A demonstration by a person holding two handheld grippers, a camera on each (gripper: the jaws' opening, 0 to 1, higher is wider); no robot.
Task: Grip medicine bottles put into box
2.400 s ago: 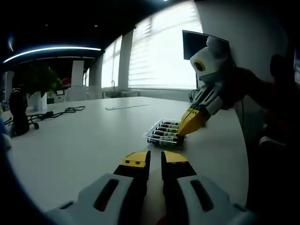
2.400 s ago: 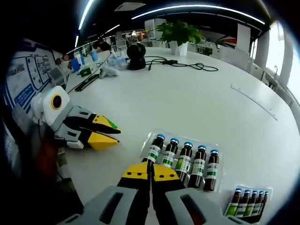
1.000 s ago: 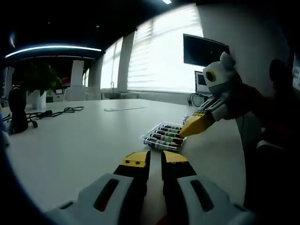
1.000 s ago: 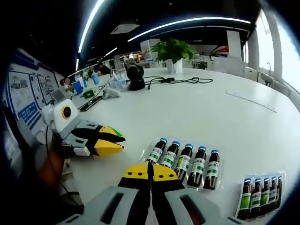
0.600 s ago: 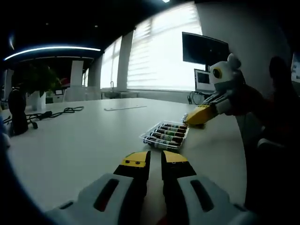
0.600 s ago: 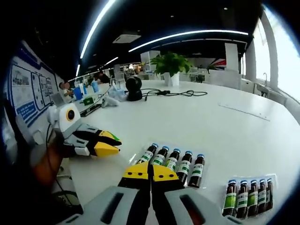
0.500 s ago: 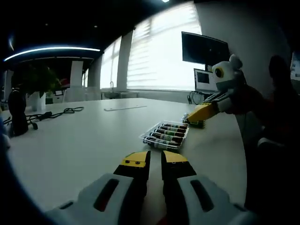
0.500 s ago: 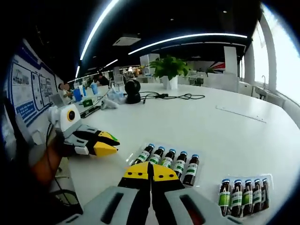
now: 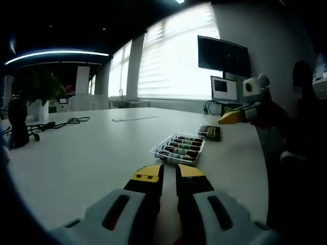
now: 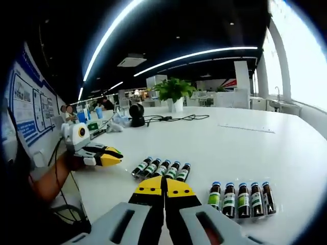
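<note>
Brown medicine bottles beyond right tool

The left gripper view looks low along the white table toward the window blinds in the upper centre of the frame. The right gripper view sits higher, facing the potted plant (upper centre). Both views share the near tray of bottles, lying mid-distance in each

An open-plan office: around the white table are monitors, blinded windows, a potted plant, and ceiling light strips.
</note>
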